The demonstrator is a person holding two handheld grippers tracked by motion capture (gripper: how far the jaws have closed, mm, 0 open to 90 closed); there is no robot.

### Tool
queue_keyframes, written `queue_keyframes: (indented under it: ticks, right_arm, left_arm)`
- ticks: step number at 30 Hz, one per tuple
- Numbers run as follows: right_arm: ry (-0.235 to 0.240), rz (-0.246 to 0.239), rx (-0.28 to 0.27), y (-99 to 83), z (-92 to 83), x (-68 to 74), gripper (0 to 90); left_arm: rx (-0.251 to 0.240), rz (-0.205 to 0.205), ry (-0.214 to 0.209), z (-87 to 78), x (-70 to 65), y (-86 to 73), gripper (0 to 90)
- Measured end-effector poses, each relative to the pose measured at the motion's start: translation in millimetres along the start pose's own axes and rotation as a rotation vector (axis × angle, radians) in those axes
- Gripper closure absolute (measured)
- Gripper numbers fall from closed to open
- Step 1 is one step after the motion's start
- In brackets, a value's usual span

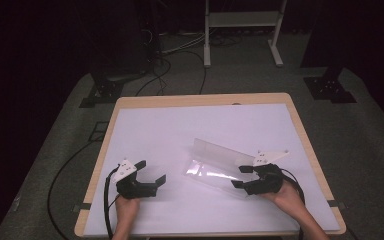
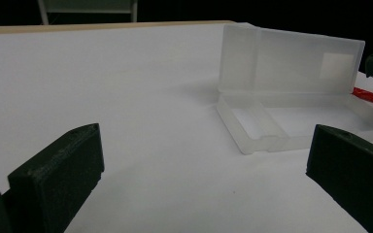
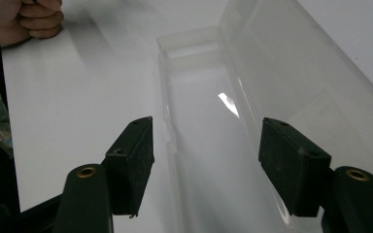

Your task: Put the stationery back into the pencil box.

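Both pairs of jaws stand wide apart and hold nothing. The right gripper (image 1: 242, 176) hovers at the near end of a clear plastic box (image 1: 215, 165) lying open on the white table (image 1: 180, 130), the box's tray running forward between its jaws. The left gripper (image 1: 150, 171) sits well apart, facing the box. A red object (image 2: 371, 96), perhaps a pen, lies beside the tray.

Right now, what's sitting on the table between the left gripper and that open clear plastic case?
Nothing: in the high view, bare white tabletop runs from the left gripper to the clear case. The left gripper view shows the same bare stretch.
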State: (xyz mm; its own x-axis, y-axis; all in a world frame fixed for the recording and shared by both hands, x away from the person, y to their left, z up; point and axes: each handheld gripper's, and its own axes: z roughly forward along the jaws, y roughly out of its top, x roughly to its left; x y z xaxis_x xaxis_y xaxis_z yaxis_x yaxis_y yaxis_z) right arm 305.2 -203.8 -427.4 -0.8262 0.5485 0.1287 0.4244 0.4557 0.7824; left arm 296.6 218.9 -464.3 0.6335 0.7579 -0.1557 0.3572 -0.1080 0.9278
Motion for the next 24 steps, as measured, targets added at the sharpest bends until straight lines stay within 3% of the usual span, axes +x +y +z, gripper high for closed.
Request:
queue_keyframes:
  ticks: [24]
  right_arm:
    - [-0.098,0.039,-0.022,-22.1,-41.7,-16.2,36.8]
  left_arm:
    - [0.004,0.000,0.006,0.0,-1.0,-0.1,0.0]
